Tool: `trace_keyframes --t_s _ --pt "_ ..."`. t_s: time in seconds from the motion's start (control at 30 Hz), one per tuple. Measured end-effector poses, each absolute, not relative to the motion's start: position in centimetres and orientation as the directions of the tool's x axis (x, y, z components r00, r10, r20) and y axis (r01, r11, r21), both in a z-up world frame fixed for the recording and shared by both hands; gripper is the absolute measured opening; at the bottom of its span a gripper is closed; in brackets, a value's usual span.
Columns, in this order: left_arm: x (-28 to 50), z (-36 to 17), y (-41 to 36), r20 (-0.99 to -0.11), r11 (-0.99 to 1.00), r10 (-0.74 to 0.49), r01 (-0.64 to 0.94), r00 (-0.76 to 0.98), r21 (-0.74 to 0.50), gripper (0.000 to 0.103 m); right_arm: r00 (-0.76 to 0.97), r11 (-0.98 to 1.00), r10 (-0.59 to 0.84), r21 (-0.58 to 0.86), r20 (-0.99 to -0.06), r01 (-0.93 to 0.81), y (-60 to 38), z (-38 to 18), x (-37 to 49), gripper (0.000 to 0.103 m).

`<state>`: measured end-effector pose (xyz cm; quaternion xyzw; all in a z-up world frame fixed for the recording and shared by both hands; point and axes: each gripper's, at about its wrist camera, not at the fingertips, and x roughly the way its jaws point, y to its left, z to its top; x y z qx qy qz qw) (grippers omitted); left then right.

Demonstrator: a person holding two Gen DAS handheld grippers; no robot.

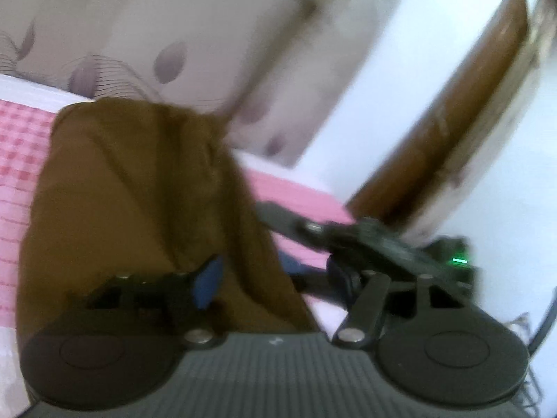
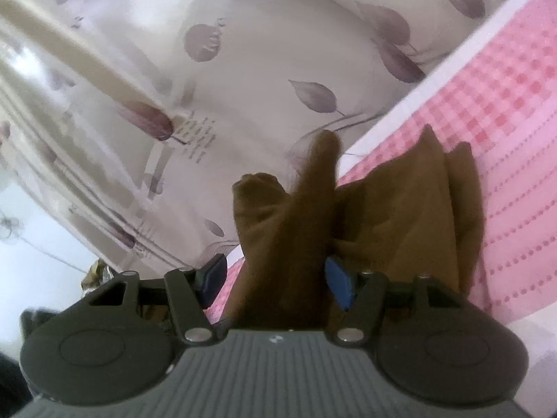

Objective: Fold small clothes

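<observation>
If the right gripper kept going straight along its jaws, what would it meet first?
The brown garment: it already lies between the right gripper's jaws and bunches up ahead. Beyond it, probably the leaf-patterned curtain, though depth is unclear.

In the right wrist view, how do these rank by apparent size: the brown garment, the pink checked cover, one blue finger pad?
1. Pink checked cover and brown garment: similar areas, and the garment is nearer the camera, so unranked.
2. Blue finger pad: clearly smallest.
</observation>
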<state>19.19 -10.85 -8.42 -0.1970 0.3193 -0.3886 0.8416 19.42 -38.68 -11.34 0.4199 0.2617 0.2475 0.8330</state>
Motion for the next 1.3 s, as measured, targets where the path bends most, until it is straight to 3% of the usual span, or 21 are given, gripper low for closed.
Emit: trace_keyframes --t_s 0.1,0.17,0.27,0.5,0.53,0.57,0.6,0.63,0.73,0.87,1.07,1.3 --pt "17.5 -7.5 -9.0 -0.348 0.62 -0.776 0.533 0.526 -0.576 0.069 0.728 0.486 0.651 0.855 -0.215 -0.182 -39.1 -11.8 20.3 0.065" --pt "16.5 -7.4 -7.6 -0.334 0.65 -0.745 0.517 0.577 -0.557 0.079 0.716 0.464 0.665 0.869 -0.214 -0.171 -39.2 -11.9 21.0 0.067" --pt "15.3 -8.1 -5.7 -0.355 0.689 -0.712 0.502 0.606 -0.522 0.079 0.707 0.499 0.662 0.85 -0.247 -0.17 -38.8 -11.5 22.1 0.067" --pt "14.5 -11.5 -5.7 -0.443 0.697 -0.714 0.489 0.542 -0.525 0.079 0.67 0.674 0.614 0.719 -0.418 -0.169 -35.3 -9.1 26.6 0.067" --pt "14.3 -11.8 -5.6 -0.451 0.697 -0.714 0.493 0.535 -0.52 0.079 0.664 0.714 0.6 0.672 -0.446 -0.194 -34.1 -8.5 26.9 0.063" --pt "14.1 -12.0 -5.9 -0.459 0.702 -0.711 0.499 0.534 -0.507 0.079 0.664 0.767 0.569 0.605 -0.486 -0.214 -32.9 -8.0 27.0 0.048" --pt "13.9 -12.2 -6.1 -0.464 0.707 -0.707 0.506 0.534 -0.495 0.079 0.66 0.817 0.53 0.53 -0.533 -0.228 -31.7 -7.6 27.2 0.017" --pt "13.5 -12.2 -6.1 -0.466 0.71 -0.704 0.511 0.537 -0.484 0.079 0.661 0.847 0.496 0.479 -0.562 -0.229 -31.1 -7.5 27.2 0.017" --pt "12.9 -11.8 -5.8 -0.456 0.706 -0.708 0.532 0.539 -0.467 0.079 0.713 0.83 0.508 0.497 -0.483 -0.254 -32.8 -6.6 26.0 0.016" --pt "12.2 -11.8 -4.5 -0.442 0.694 -0.719 0.525 0.536 -0.492 0.079 0.753 0.718 0.564 0.65 -0.338 -0.246 -38.8 -7.0 23.5 0.016" --pt "12.0 -12.2 -3.7 -0.465 0.703 -0.711 0.541 0.527 -0.461 0.079 0.77 0.618 0.545 0.78 -0.331 -0.102 -44.0 -13.1 21.8 0.015" --pt "11.8 -11.7 -3.6 -0.479 0.719 -0.695 0.544 0.537 -0.432 0.079 0.787 0.599 0.547 0.79 -0.285 -0.13 -43.6 -12.7 21.6 0.014"
